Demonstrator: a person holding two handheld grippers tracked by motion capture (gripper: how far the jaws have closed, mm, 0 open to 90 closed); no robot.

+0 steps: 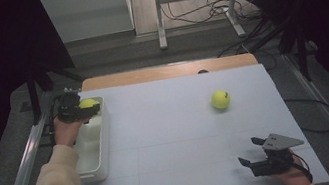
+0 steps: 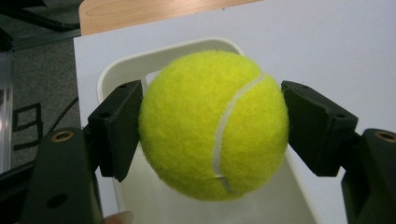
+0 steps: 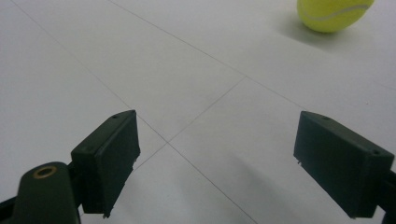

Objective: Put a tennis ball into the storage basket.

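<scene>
Two balls, high view: one tennis ball [image 1: 88,104] is sitting clamped in the left gripper [image 1: 85,110] above the far end of the white tub [image 1: 93,157]; a second ball [image 1: 220,99] is lying on the white bench [image 1: 171,142], well apart from both grippers.
Right gripper, high view: the right gripper [image 1: 250,151] is hovering low at the near right of the bench, jaws standing spread with nothing between them.
Left gripper view: both pads are pressing the sides of the held tennis ball [image 2: 214,124]; the tub's rim [image 2: 140,58] is showing behind and below it.
Right gripper view: the jaws are gaping wide over bare bench [image 3: 93,56]; the second ball [image 3: 332,13] is resting far ahead, toward the top right.
</scene>
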